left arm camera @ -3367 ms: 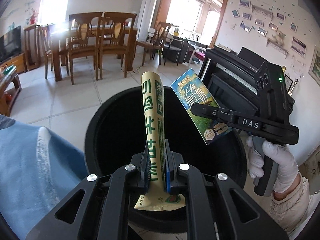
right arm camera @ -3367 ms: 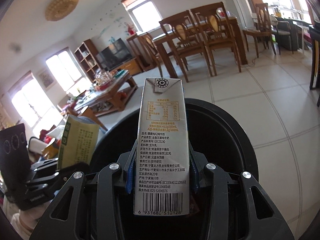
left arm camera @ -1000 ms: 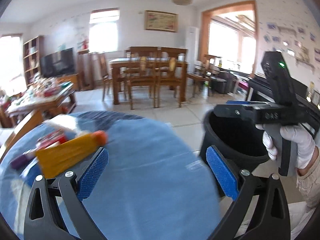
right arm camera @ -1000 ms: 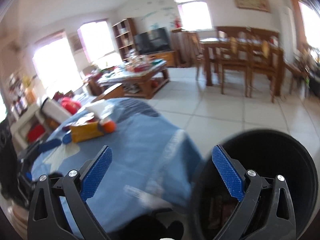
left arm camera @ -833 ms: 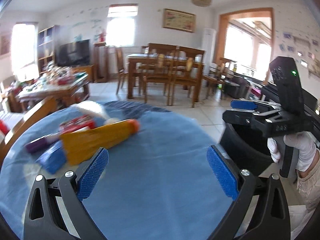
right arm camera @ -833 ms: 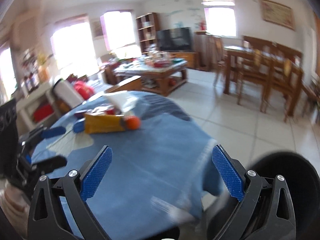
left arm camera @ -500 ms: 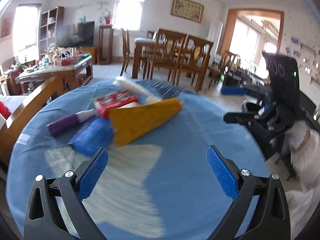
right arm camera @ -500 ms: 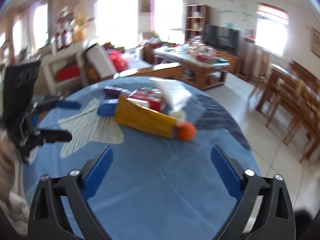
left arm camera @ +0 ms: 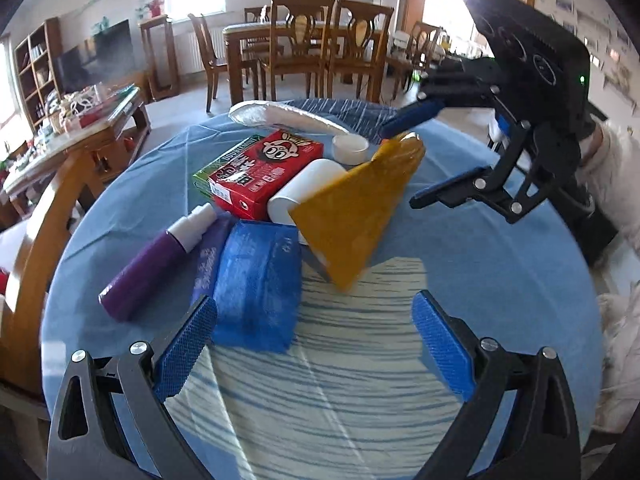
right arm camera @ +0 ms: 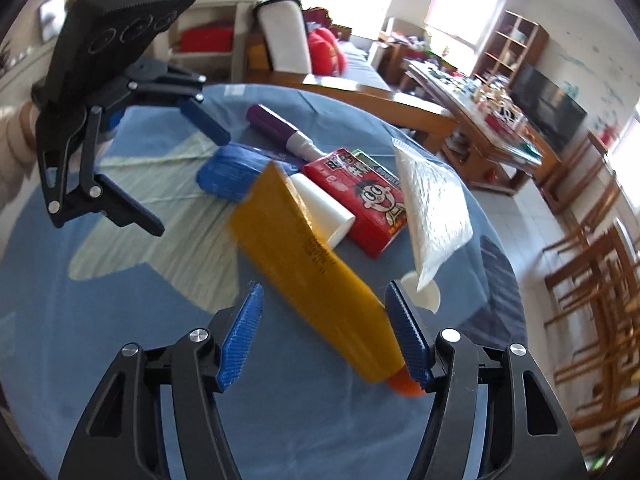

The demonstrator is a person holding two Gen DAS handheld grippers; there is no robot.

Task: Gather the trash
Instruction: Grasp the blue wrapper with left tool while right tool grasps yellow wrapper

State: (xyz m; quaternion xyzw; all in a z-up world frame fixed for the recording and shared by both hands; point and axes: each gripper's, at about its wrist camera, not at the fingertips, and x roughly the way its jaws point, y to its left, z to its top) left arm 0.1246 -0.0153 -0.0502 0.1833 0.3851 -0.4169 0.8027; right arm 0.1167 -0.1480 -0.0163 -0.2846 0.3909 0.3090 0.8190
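Observation:
Trash lies in a heap on the round blue-clothed table (left arm camera: pixel 500 280) (right arm camera: pixel 100 320). A yellow tube (right arm camera: pixel 316 276) (left arm camera: pixel 356 208) with an orange cap lies between the jaws of my right gripper (right arm camera: pixel 324 296) (left arm camera: pixel 402 166). The jaws are closing; the right pad is at the tube, the left pad still stands off it. Behind the tube are a red box (left arm camera: pixel 260 172) (right arm camera: pixel 364 200), a white cup (left arm camera: pixel 296 190), a purple bottle (left arm camera: pixel 152 268) (right arm camera: pixel 276 126) and a blue packet (left arm camera: pixel 256 284) (right arm camera: pixel 228 172). My left gripper (left arm camera: pixel 312 312) (right arm camera: pixel 184 178) is open and empty just short of the blue packet.
A clear plastic bag (right arm camera: pixel 432 208) (left arm camera: pixel 280 116) and a white lid (left arm camera: pixel 350 146) lie at the table's far side. A wooden chair back (left arm camera: pixel 36 240) hugs the table's left edge. Dining chairs (left arm camera: pixel 304 40) and a cluttered coffee table (right arm camera: pixel 480 128) stand beyond.
Both grippers swung away from the black bin and came down over the table's trash heap. The right gripper's wide jaws narrowed around the yellow tube. The left stayed open.

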